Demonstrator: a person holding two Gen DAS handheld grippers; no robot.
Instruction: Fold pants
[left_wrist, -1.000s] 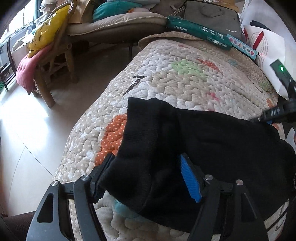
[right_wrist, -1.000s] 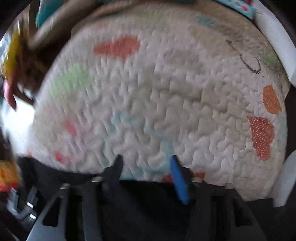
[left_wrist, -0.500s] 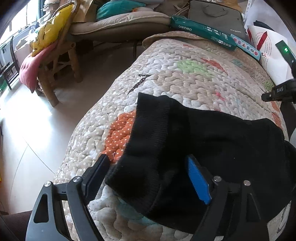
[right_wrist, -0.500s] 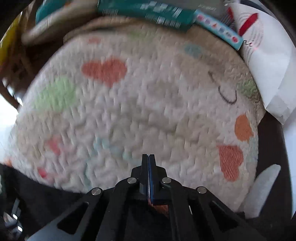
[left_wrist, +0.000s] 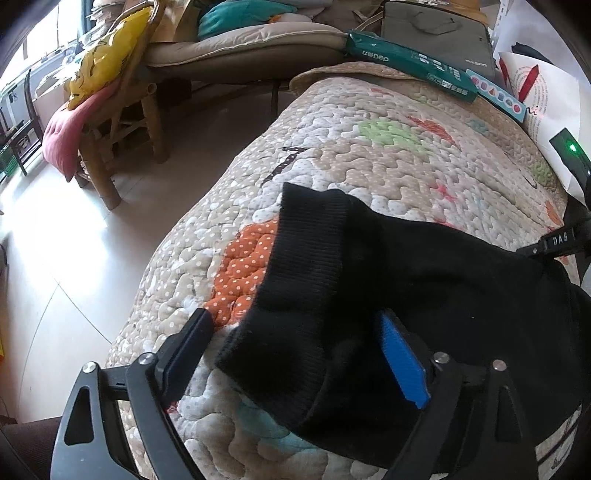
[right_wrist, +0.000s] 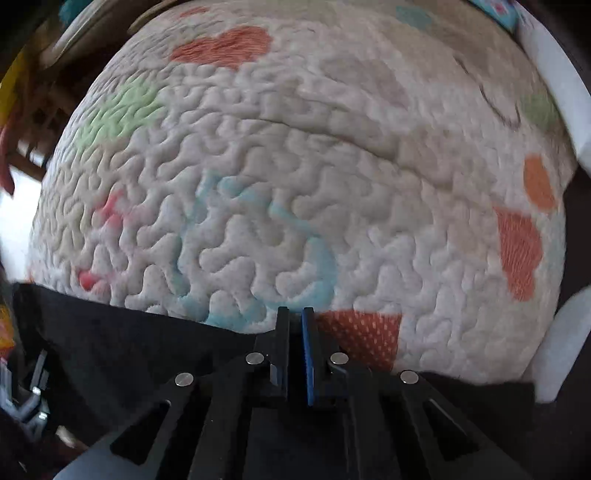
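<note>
In the left wrist view, going from the far left, a wooden chair (left_wrist: 122, 122) stands on the pale tiled floor (left_wrist: 74, 258) with a yellow cushion (left_wrist: 107, 55) and a pink cushion (left_wrist: 70, 136) draped over it. Behind it runs a beige padded bench (left_wrist: 240, 44) carrying a teal cushion (left_wrist: 236, 14). To the right, at the far end of the quilt (left_wrist: 369, 166), lie a long green box (left_wrist: 410, 64) and a grey laptop bag (left_wrist: 436, 29), with white printed paper (left_wrist: 546, 96) beyond them.

The black pants (left_wrist: 424, 288) lie across the near part of the quilt, their ribbed cuff (left_wrist: 306, 266) pointing far-left and partly covering an orange dotted patch (left_wrist: 247, 266). The left gripper (left_wrist: 295, 343) has its fingers spread wide: the black finger (left_wrist: 192, 339) hangs over bare quilt left of the cuff, and the blue-padded finger (left_wrist: 402, 362) sits at the top of the cloth, so the cuff's near end lies between them. Whether either finger touches the cloth is hard to tell. At the far right edge, part of the other tool with a green light (left_wrist: 570, 151) reaches over the pants' far edge.

In the right wrist view, somewhat blurred, the right gripper (right_wrist: 295, 321) has its fingers drawn nearly together with a thin gap between them, at the far edge of the pants (right_wrist: 129, 350). Whether cloth is pinched there I cannot tell. Beyond it the quilt (right_wrist: 295, 166) spreads with heart patches and nothing lying on it in this view, and something white (right_wrist: 565, 350) borders its right side.
</note>
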